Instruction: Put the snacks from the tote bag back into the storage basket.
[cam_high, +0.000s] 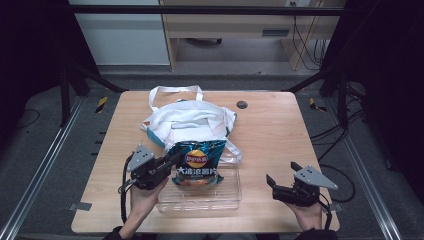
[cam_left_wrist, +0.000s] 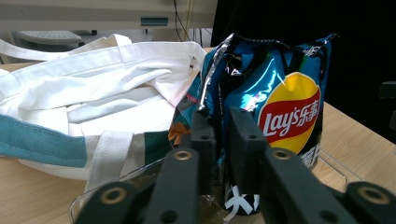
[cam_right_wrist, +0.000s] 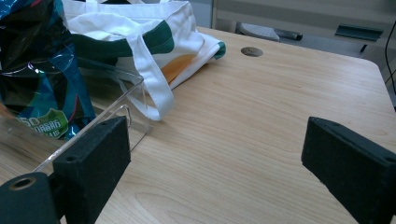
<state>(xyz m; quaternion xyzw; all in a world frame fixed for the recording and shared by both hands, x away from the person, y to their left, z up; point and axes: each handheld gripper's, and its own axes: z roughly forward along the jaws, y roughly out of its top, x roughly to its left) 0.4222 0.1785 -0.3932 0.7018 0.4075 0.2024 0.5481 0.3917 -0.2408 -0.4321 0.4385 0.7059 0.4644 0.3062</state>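
A person's left gripper (cam_high: 167, 162) pinches the left edge of a blue chip bag (cam_high: 197, 164) that stands in a clear plastic tray (cam_high: 200, 202) near the front of the wooden table (cam_high: 280, 125); in the left gripper view the two black jaws stand almost together with the crinkled side seam of the chip bag (cam_left_wrist: 275, 98) caught between their pads. Seen from above, the bag lies at about three o'clock from that gripper, touching it, its long axis running from six to twelve o'clock toward the white tote bag (cam_high: 187, 120), which lies just beyond at twelve o'clock with its mouth facing the tray. The right gripper (cam_high: 282, 182) rests well apart at the tray's three o'clock side, its jaws spread wide over bare wood, nothing between them; from there the chip bag (cam_right_wrist: 32, 70) sits at about ten o'clock, beyond the tray (cam_right_wrist: 112, 105) wall. The left hand is plainly the nearer one, and the short path from bag to tote appears to run straight toward twelve o'clock.
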